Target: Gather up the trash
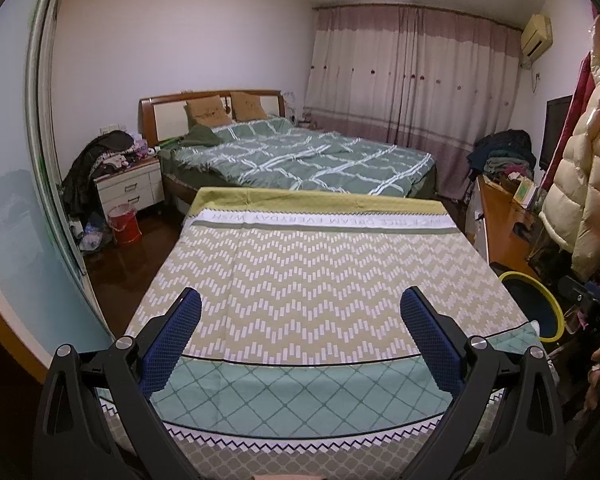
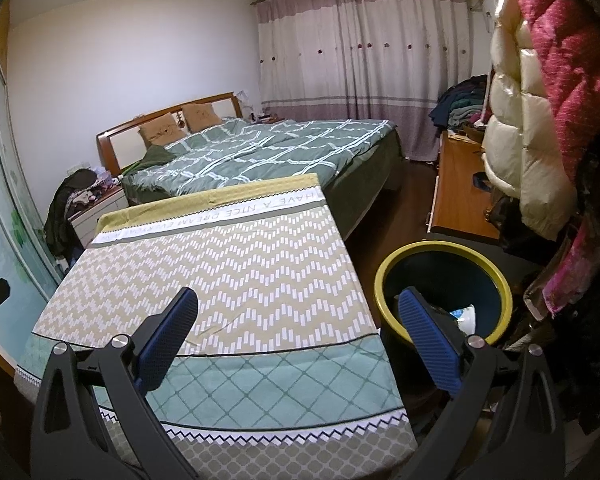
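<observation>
Both tools are held above the near edge of the table, and each stands with its jaws wide and nothing between them: the left gripper [image 1: 300, 316] over the middle of the patterned tablecloth [image 1: 300, 264], the right gripper [image 2: 298, 316] over the cloth's right-hand edge, its right finger overlapping the bin in the view. The yellow-rimmed bin [image 2: 384, 276] stands on the floor just beside the table's right side; pale crumpled trash [image 2: 466, 316] lies inside it, partly hidden behind the finger. No loose trash is visible on the tablecloth in either view, so the step in hand appears to be a check that collection is complete, or a search for a further piece. To do it well, sweep both cameras slowly over the cloth and the floor alongside, keep the jaws wide, and carry any find over the rim before release. Obstructions: hanging padded coats [image 2: 532, 128] crowd the bin's right side and could snag the right tool. Further off, a wooden sideboard [image 2: 460, 192] holds folded clothes, and a bed [image 1: 300, 160] lies beyond the table. A nightstand [image 1: 130, 188] and red bucket [image 1: 124, 224] stand at far left, with what may be litter on the floor beside them; too small to confirm.
</observation>
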`<action>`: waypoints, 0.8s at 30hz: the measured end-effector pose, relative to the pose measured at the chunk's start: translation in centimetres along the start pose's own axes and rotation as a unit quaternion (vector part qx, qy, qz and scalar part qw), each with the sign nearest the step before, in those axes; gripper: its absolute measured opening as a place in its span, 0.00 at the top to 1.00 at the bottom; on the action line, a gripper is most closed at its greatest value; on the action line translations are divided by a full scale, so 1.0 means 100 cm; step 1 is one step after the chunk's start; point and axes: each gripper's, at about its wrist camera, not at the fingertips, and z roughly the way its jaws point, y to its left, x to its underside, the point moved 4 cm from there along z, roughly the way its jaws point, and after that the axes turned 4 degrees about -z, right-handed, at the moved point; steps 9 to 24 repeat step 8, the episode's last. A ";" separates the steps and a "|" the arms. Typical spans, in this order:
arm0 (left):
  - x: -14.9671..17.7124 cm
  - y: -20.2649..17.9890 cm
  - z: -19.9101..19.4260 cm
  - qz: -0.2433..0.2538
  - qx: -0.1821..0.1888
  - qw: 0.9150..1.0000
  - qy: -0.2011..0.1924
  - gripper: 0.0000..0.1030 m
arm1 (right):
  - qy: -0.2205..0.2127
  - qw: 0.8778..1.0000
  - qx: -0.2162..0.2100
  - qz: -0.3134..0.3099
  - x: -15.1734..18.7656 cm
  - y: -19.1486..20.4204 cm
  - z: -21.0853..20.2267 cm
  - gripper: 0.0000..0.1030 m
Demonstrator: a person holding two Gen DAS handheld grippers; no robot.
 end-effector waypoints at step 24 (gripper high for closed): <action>-0.021 0.031 0.114 -0.028 -0.023 0.996 0.080 0.05 | 0.027 0.999 -0.010 -0.031 -0.033 0.012 0.073 0.07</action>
